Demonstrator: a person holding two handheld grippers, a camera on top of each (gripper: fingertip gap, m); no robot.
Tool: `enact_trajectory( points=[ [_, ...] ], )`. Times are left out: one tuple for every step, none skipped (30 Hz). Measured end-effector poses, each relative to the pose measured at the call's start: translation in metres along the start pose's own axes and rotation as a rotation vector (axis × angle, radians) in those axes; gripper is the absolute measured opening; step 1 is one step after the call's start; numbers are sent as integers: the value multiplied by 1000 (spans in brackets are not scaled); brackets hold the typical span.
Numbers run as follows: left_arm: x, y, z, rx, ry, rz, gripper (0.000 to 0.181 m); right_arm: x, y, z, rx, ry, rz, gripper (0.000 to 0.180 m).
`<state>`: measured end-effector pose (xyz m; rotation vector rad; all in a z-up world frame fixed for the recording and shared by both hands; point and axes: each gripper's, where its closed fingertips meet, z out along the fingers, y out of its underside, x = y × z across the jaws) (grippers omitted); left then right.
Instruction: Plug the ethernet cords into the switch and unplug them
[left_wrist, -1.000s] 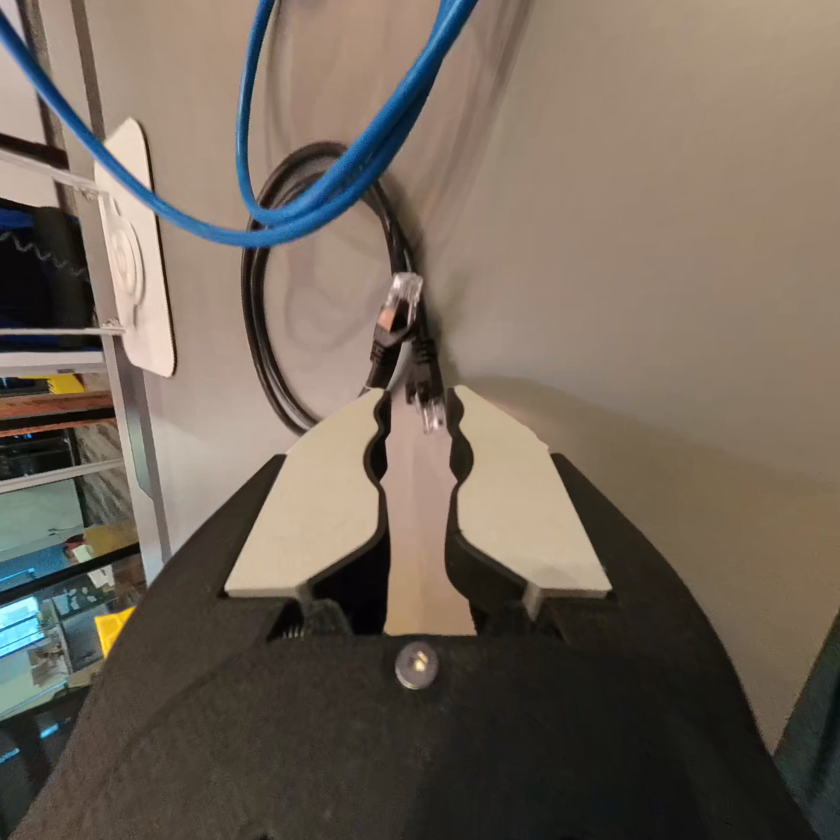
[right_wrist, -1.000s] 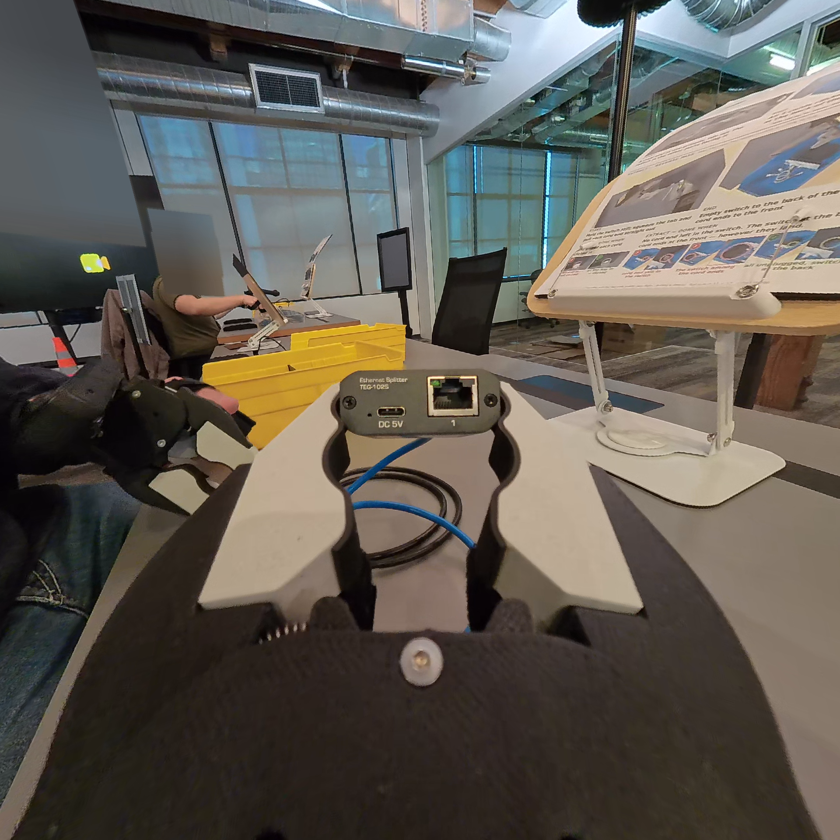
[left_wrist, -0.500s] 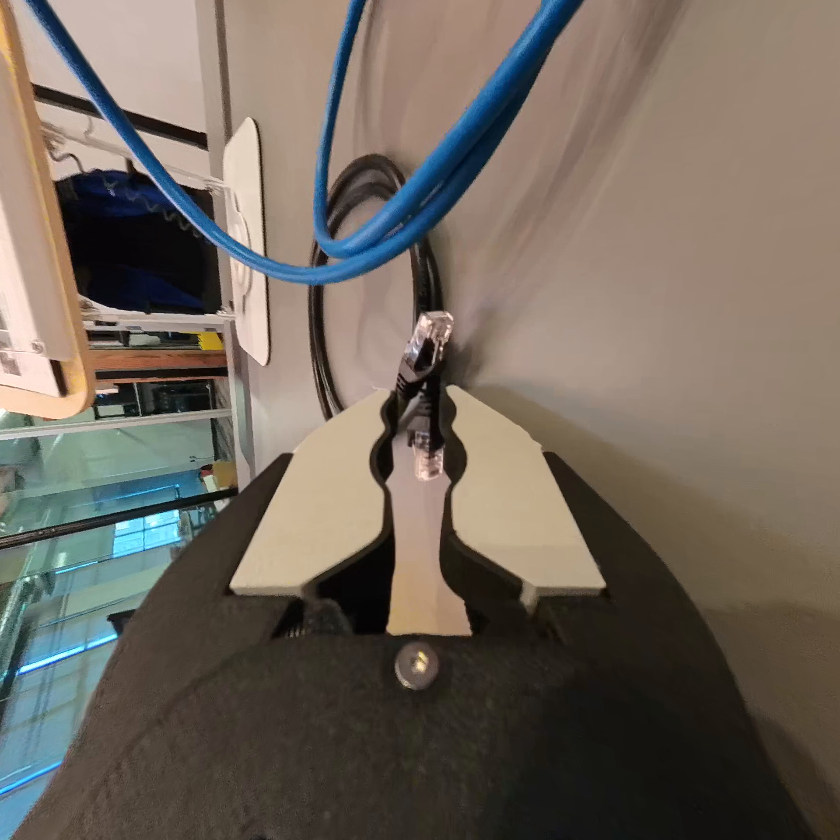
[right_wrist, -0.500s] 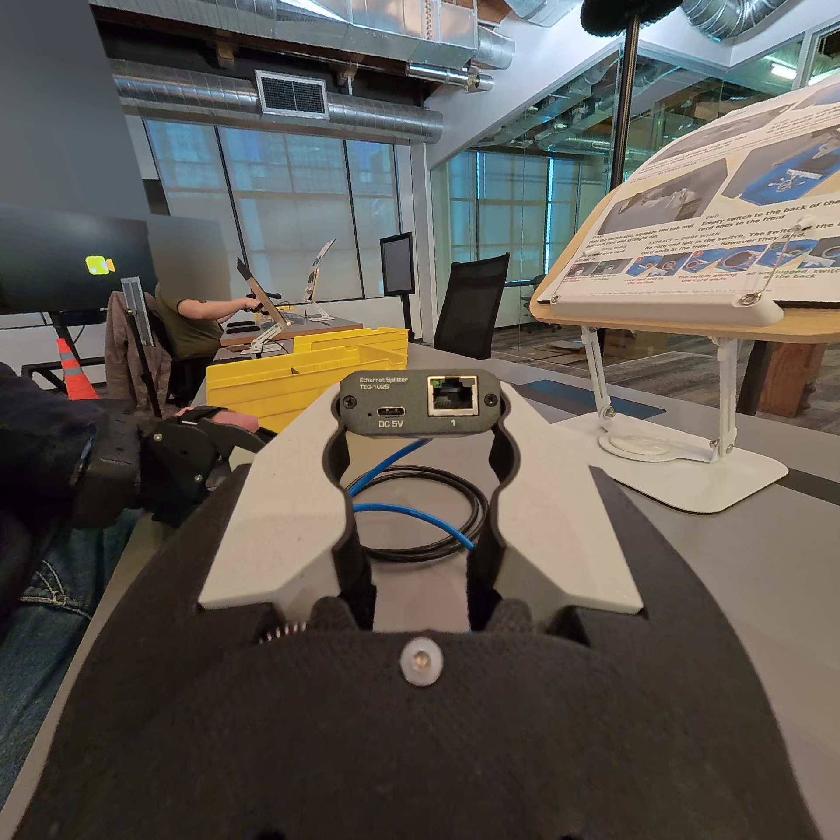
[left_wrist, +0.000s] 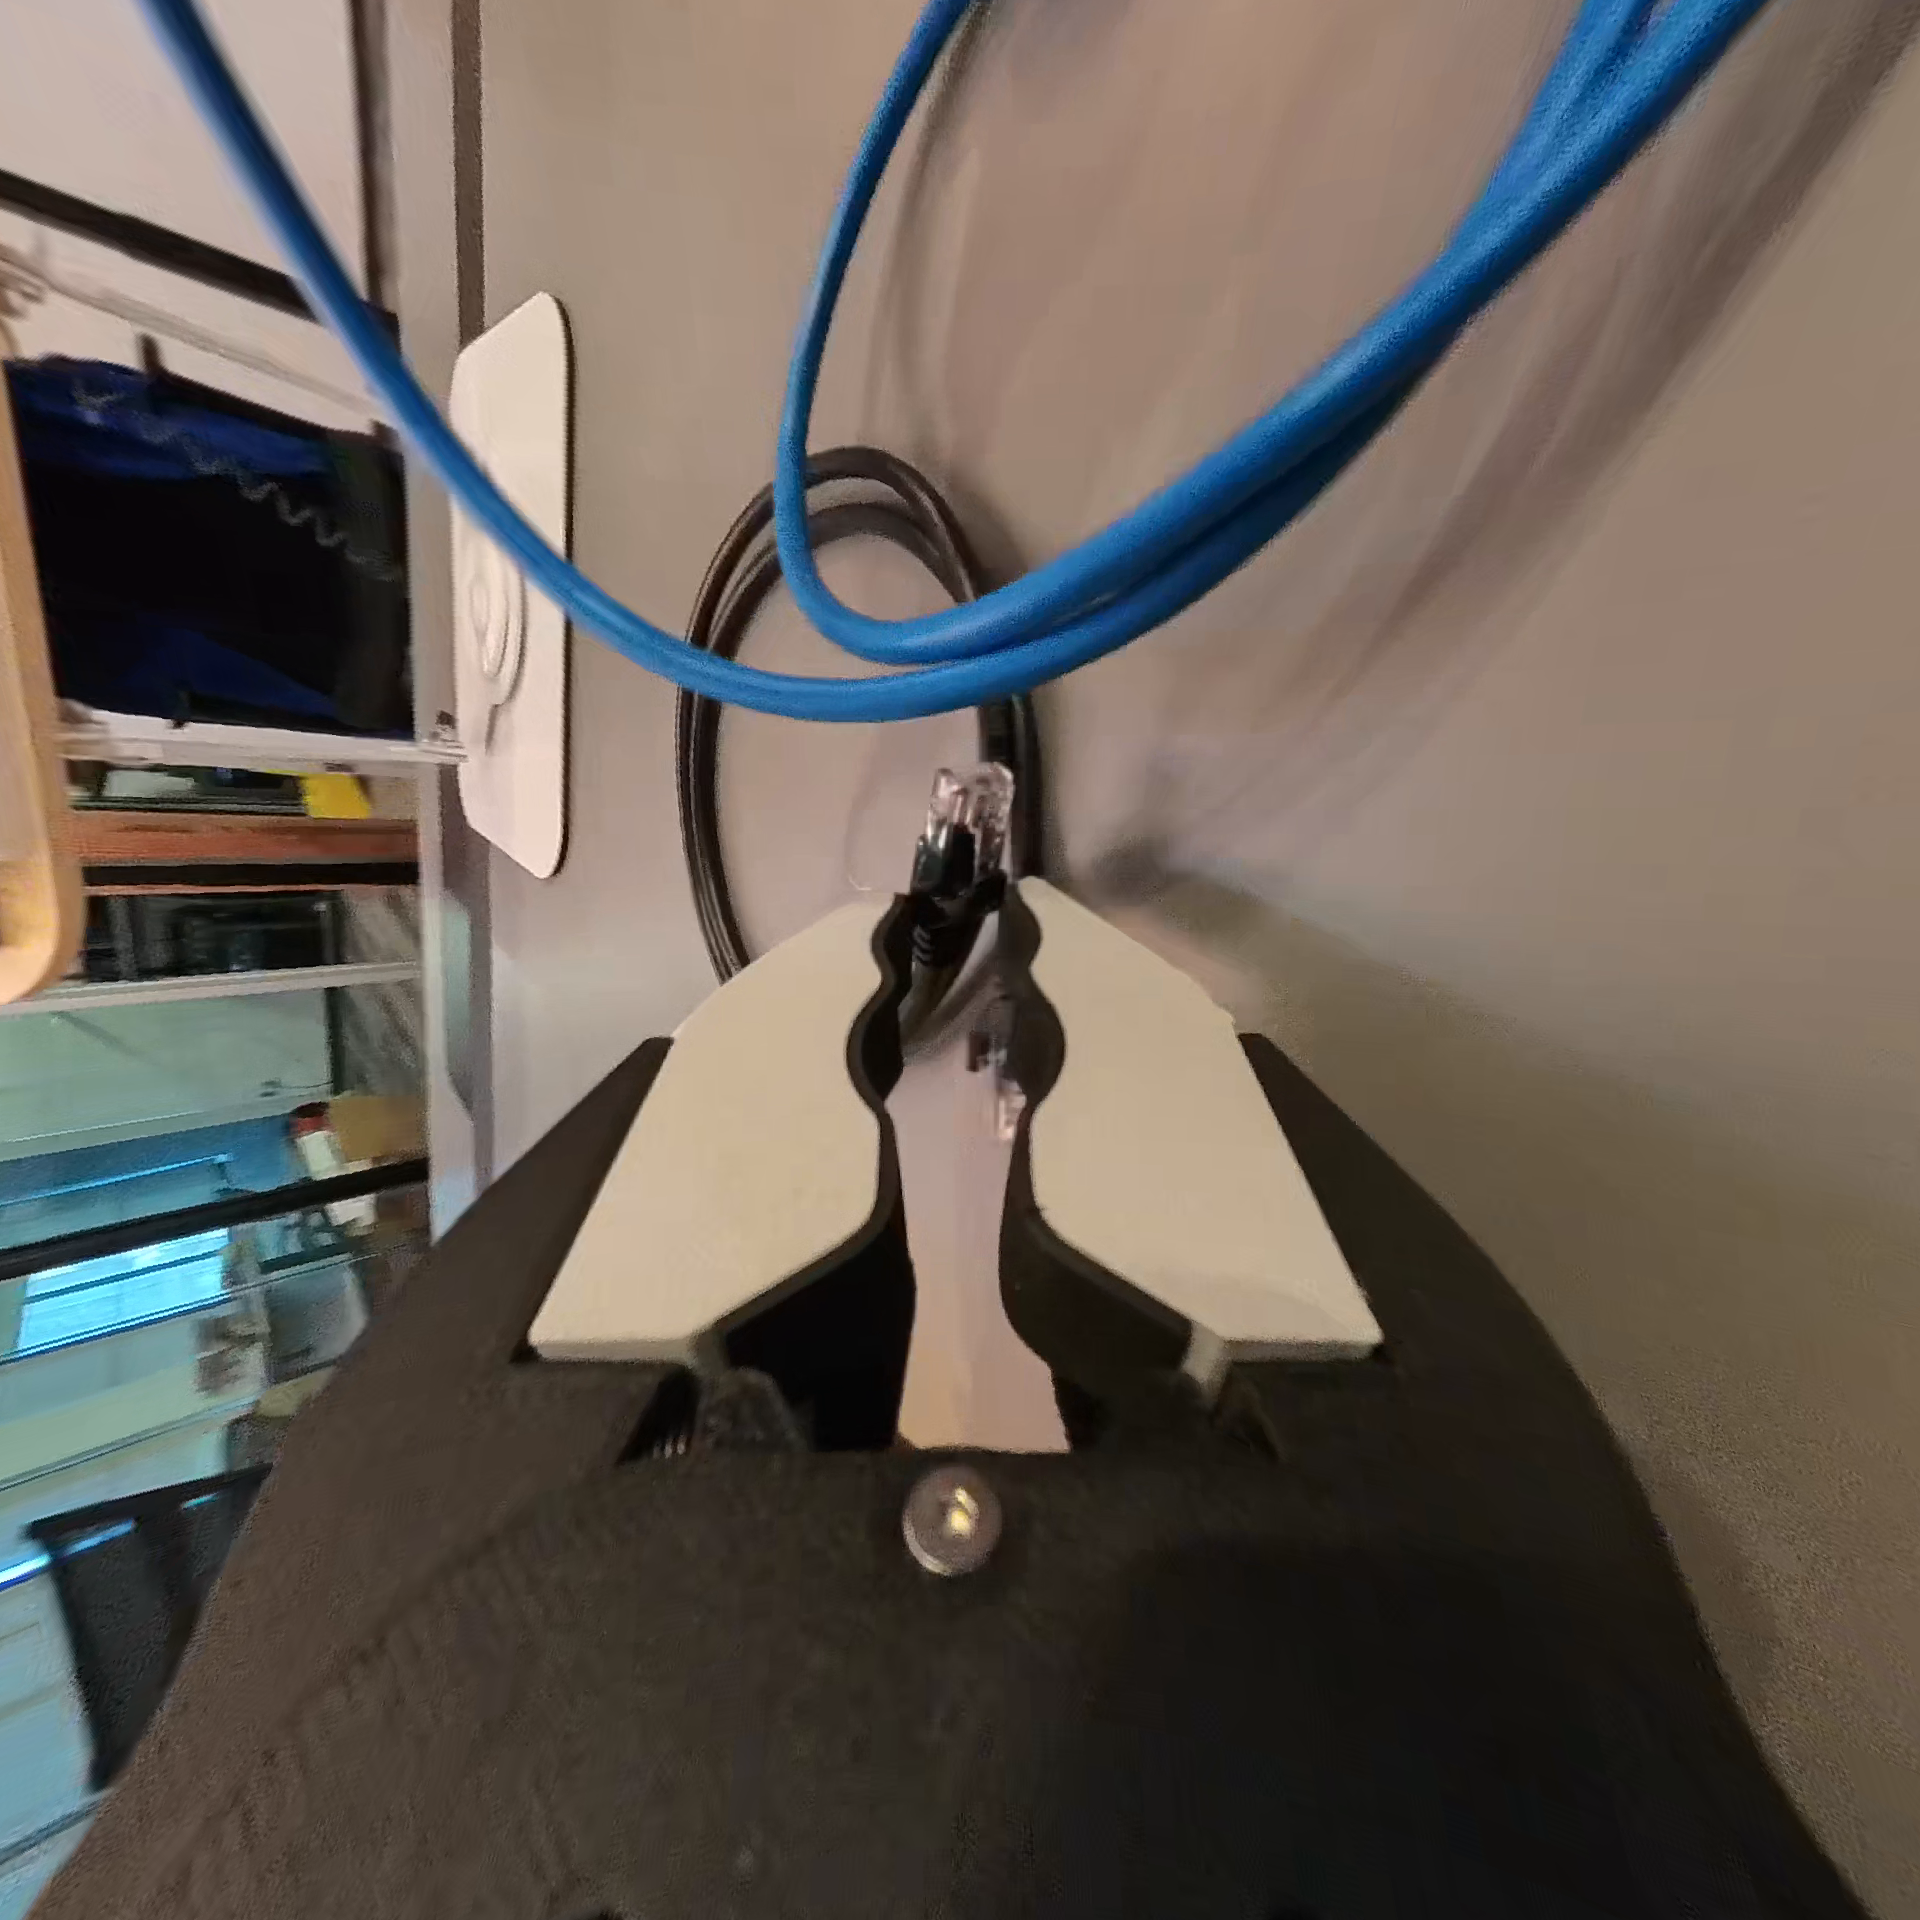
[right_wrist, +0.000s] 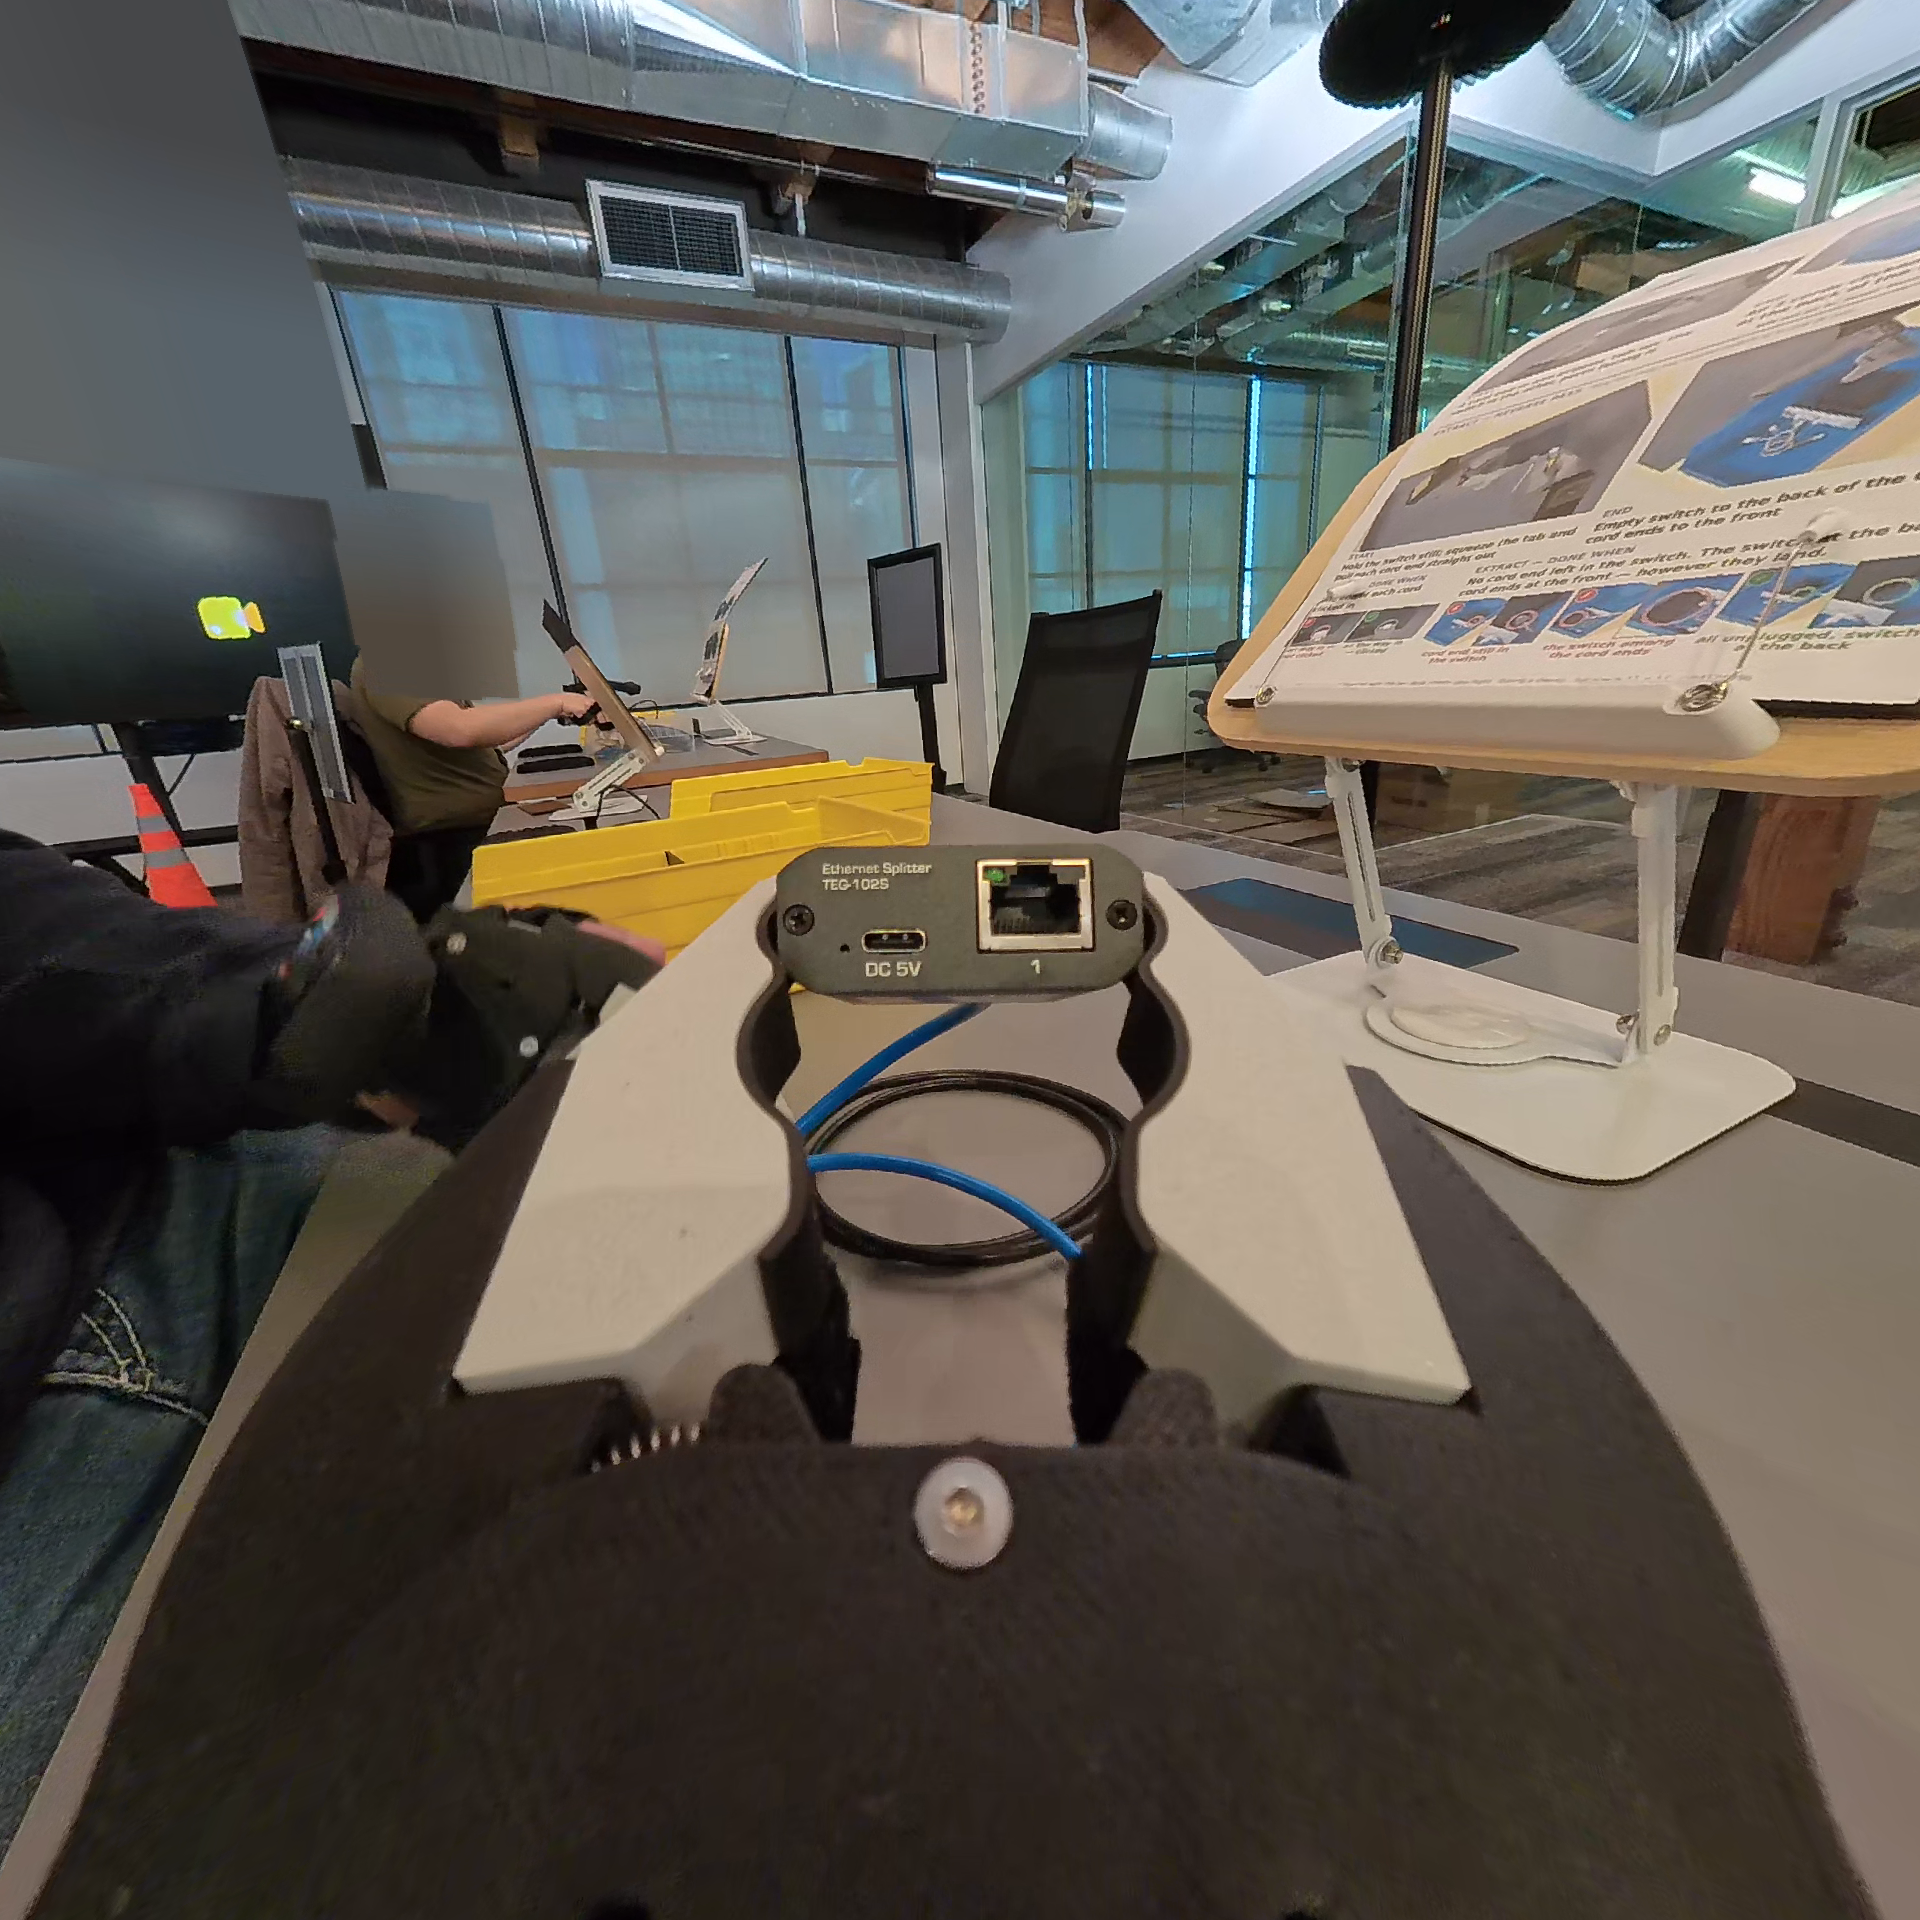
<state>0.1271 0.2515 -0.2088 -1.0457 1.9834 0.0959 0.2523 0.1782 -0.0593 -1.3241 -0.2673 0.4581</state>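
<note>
In the left wrist view my left gripper (left_wrist: 948, 906) has its jaws nearly together on the boot of the black ethernet cord's plug (left_wrist: 958, 844), whose clear tip sticks out past the fingertips. The cord's black coil (left_wrist: 707, 790) lies behind on the grey table. A second clear plug (left_wrist: 1000, 1086) lies blurred between the fingers. The blue cord (left_wrist: 935, 665) loops across above. My right gripper (right_wrist: 961, 940) is shut on the small dark switch (right_wrist: 883, 914) and holds it above the table, its empty port facing me. The black coil (right_wrist: 966, 1242) and the blue cord (right_wrist: 935, 1174) lie below it. The left gripper (right_wrist: 520, 997) shows at the left.
A white document stand (right_wrist: 1558, 1081) with a printed sheet stands on the table at the right; its base also shows in the left wrist view (left_wrist: 514, 582). Yellow bins (right_wrist: 727, 852) sit behind the switch. The table's edge runs along the left, by a person's jeans. Another person sits at a far desk. Some 20 cm of space lies between my two pairs of fingers.
My left gripper has moved forward onto the black cord's plug and its jaws have narrowed around the boot. The right gripper holds the switch almost still.
</note>
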Motion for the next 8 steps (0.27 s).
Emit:
enact_trajectory(
  points=[
    [-5, 1, -4, -2, 30, -21, 16, 0, 0, 0, 0, 0, 0, 61],
    [-8, 2, -8, -12, 83, -41, 16, 0, 0, 0, -1, 0, 0, 61],
    [-11, 2, -14, -8, 148, -69, 16, 0, 0, 0, -2, 0, 1, 61],
    [-17, 3, -20, -6, 191, -104, 15, 0, 0, 0, -2, -1, 1, 60],
    [-21, 6, -26, -15, 252, -132, 15, 0, 0, 0, -2, -3, 1, 60],
    [-18, 8, -33, -24, 359, -163, 15, 0, 0, 0, -3, -5, 2, 60],
    [-15, 9, -39, -22, 455, -189, 15, -1, 1, 0, -3, -8, 3, 60],
    [-13, 8, -43, -17, 526, -210, 15, -1, 1, 1, -3, -10, 3, 60]
  ],
)
